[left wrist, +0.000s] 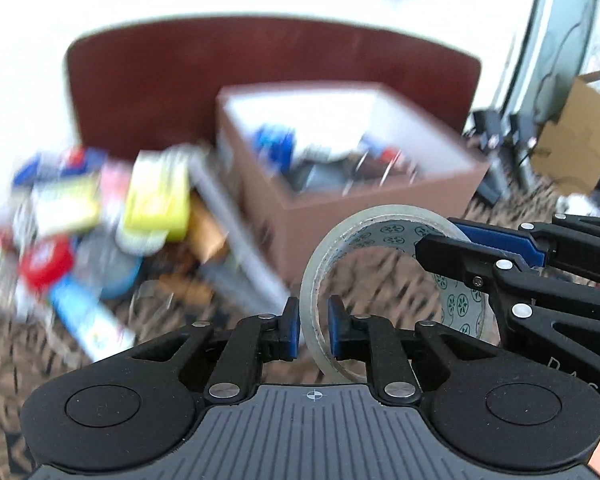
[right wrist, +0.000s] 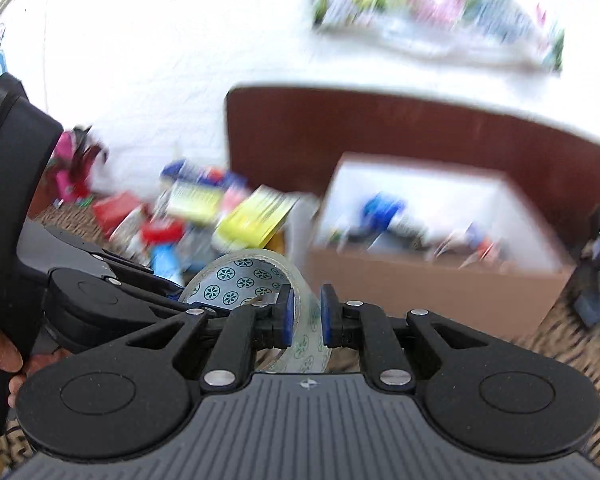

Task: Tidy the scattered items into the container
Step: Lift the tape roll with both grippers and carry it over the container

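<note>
A roll of clear packing tape (left wrist: 384, 232) with a star-printed core is held in the air by both grippers. My left gripper (left wrist: 314, 330) is shut on the roll's left wall. My right gripper (right wrist: 304, 314) is shut on its other wall (right wrist: 300, 300) and enters the left wrist view from the right (left wrist: 444, 248). The brown cardboard box (left wrist: 364, 216) with a white lining stands just behind the roll and holds several items; it also shows in the right wrist view (right wrist: 432, 280). Both views are motion-blurred.
A heap of scattered items lies left of the box on the patterned carpet: a yellow pack (left wrist: 156, 196), a red round thing (left wrist: 46, 264), blue packets (left wrist: 88, 320). A dark red board (left wrist: 260, 64) leans on the white wall. Another cardboard box (left wrist: 576, 140) stands far right.
</note>
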`<control>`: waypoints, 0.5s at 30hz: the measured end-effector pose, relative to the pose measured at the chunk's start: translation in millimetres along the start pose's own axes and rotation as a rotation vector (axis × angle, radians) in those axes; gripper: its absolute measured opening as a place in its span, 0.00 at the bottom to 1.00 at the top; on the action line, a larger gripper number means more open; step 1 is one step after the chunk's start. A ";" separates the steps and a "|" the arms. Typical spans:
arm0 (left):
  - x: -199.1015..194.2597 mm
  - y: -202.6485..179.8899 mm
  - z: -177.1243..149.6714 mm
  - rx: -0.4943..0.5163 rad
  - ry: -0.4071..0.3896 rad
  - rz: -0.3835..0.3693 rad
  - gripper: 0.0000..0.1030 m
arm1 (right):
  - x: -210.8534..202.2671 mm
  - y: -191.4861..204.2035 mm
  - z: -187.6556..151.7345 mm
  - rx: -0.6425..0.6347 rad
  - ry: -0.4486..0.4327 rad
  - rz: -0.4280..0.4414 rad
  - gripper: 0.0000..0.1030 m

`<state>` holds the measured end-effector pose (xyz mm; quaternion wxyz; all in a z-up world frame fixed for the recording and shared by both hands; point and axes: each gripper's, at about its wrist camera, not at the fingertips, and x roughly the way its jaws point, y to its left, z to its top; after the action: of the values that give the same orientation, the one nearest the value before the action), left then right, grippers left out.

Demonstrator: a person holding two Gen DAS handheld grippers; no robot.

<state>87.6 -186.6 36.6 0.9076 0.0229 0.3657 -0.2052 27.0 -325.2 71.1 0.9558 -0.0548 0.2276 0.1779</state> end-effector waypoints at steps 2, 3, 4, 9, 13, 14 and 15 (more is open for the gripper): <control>2.9 -10.3 26.6 0.004 -0.025 -0.021 0.10 | -3.2 -15.8 18.3 -0.019 -0.029 -0.026 0.15; 5.5 -15.8 40.9 0.009 -0.035 -0.030 0.10 | -3.4 -23.4 27.2 -0.030 -0.041 -0.039 0.15; 8.5 -20.7 52.6 0.015 -0.042 -0.035 0.10 | -2.6 -31.6 36.5 -0.045 -0.049 -0.053 0.15; 33.8 -44.7 110.6 0.035 -0.058 -0.056 0.09 | 11.9 -75.3 74.8 -0.064 -0.060 -0.101 0.15; 67.6 -58.0 148.3 0.033 -0.046 -0.072 0.09 | 38.3 -115.4 96.9 -0.044 -0.030 -0.123 0.15; 78.4 -60.3 157.0 0.033 -0.043 -0.074 0.09 | 47.3 -123.3 100.3 -0.050 -0.023 -0.133 0.15; 89.3 -63.0 164.6 0.035 -0.042 -0.072 0.09 | 57.9 -132.8 104.1 -0.055 -0.016 -0.145 0.15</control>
<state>228.6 -307.5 103.8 0.9065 0.0212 0.3436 -0.2444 167.0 -411.2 140.6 0.9660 -0.0961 0.2106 0.1150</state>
